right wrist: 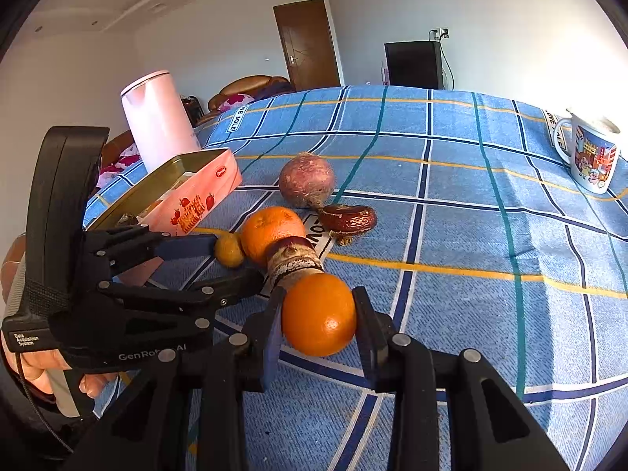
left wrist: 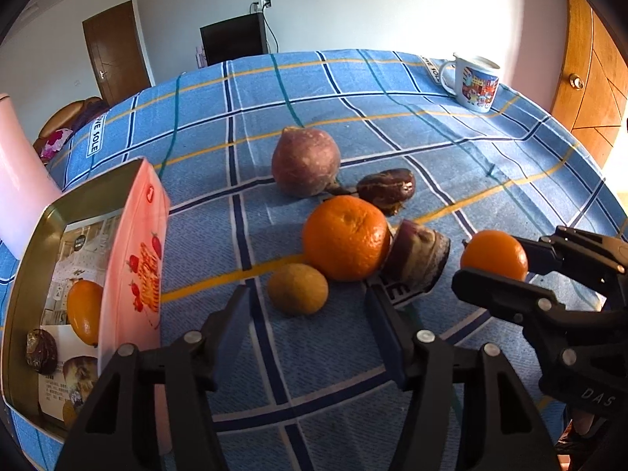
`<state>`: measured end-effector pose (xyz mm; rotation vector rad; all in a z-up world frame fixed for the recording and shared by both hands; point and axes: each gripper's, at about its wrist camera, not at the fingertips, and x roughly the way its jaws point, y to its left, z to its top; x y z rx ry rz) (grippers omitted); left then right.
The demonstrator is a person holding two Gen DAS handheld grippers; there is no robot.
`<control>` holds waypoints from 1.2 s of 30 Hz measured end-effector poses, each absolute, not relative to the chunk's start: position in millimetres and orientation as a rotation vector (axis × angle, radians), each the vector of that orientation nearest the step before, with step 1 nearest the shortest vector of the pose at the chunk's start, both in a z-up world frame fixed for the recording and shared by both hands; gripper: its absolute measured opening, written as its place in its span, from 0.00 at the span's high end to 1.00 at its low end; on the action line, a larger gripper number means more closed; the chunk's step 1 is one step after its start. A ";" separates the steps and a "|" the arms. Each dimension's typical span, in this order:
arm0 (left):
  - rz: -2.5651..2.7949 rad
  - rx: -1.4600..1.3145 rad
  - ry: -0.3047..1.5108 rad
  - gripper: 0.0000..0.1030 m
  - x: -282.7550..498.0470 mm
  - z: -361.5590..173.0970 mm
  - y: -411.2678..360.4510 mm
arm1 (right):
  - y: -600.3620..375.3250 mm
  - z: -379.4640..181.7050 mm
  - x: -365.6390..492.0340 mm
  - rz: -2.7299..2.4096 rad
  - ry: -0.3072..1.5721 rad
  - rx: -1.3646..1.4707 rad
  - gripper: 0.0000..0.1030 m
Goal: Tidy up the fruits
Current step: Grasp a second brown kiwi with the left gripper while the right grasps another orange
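Blue plaid tablecloth (left wrist: 353, 110), fruit clustered mid-table, pink tin (left wrist: 129, 259) on the left.

Left wrist view: left gripper (left wrist: 310, 322) gapes, empty, before the small brown fruit (left wrist: 297, 289); tin's long axis runs away from the camera.
Right wrist view: right gripper (right wrist: 318, 320) clamps a round orange (right wrist: 318, 320); it should lift clear of neighbouring fruit before swinging toward the tin.
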<state>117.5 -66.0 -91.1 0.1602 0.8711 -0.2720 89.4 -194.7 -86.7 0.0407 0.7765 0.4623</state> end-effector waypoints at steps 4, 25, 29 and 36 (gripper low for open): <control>-0.259 0.121 0.888 0.31 120.5 -93.0 -59.5 | -195.1 -86.2 88.3 0.460 0.769 0.041 0.66; -0.222 0.055 0.873 0.58 120.3 -91.8 -46.1 | -195.9 -83.0 86.8 0.453 0.740 0.036 0.66; -0.239 0.032 0.865 0.62 118.3 -90.9 -43.2 | -196.1 -82.0 85.3 0.452 0.729 0.035 0.66; -0.265 0.023 0.827 0.70 111.8 -86.4 -43.7 | -194.9 -77.2 77.9 0.461 0.672 0.017 0.66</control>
